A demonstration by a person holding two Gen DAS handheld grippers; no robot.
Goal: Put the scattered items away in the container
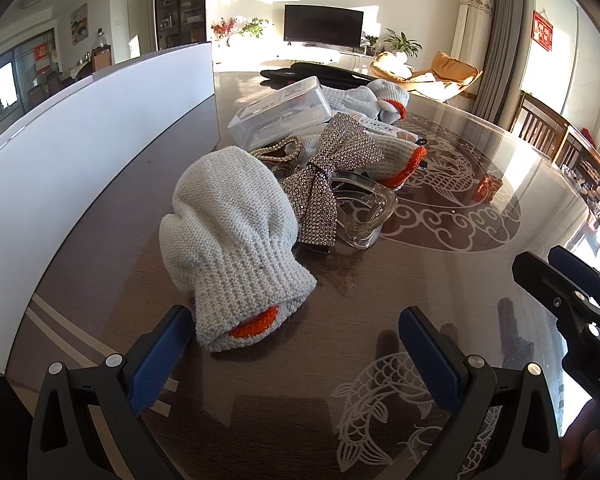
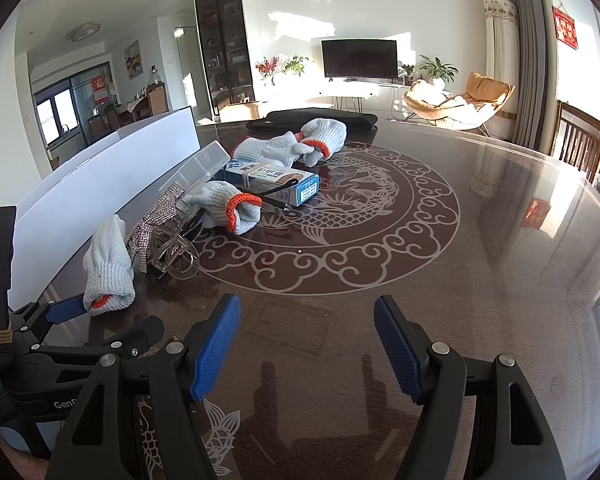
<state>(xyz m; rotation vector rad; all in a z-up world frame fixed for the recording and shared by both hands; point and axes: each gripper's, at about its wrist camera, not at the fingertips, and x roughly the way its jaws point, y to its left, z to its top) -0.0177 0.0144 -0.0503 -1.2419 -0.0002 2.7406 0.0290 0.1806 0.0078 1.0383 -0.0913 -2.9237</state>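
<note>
While hovering low just behind the nearest knit glove point(image 1: 228, 240), gripping nothing: left gripper point(image 1: 294, 320) with jaws spread wide, orange-lined cuff of that glove lying just ahead, closer to the left-hand finger. Likewise empty and held apart, the right gripper point(image 2: 308, 308), poised over bare patterned table point(image 2: 420, 280) and well clear of every item.

Judged barely begun, if begun at all. Out on the tabletop, none of it put away:
- the nearest knit glove, with a rhinestone bow point(image 1: 320, 184) touching its far side
- a clear claw clip point(image 1: 364, 216) just beside the bow
- a second orange-cuffed glove point(image 1: 396, 156) behind the clip
- a clear plastic case point(image 1: 280, 114) and a blue-and-white carton point(image 2: 276, 182) next to it
- more knit gloves point(image 2: 292, 148) farther back

Alongside the heap on its left, the white container point(image 1: 100, 128), showing only its outer wall (interior hidden from both cameras, so impossible to say whether anything lies inside).

Left to do, by this reckoning: practically everything in view. Most likely first pick: the nearest glove, closest to the left gripper and near the container wall.
</note>
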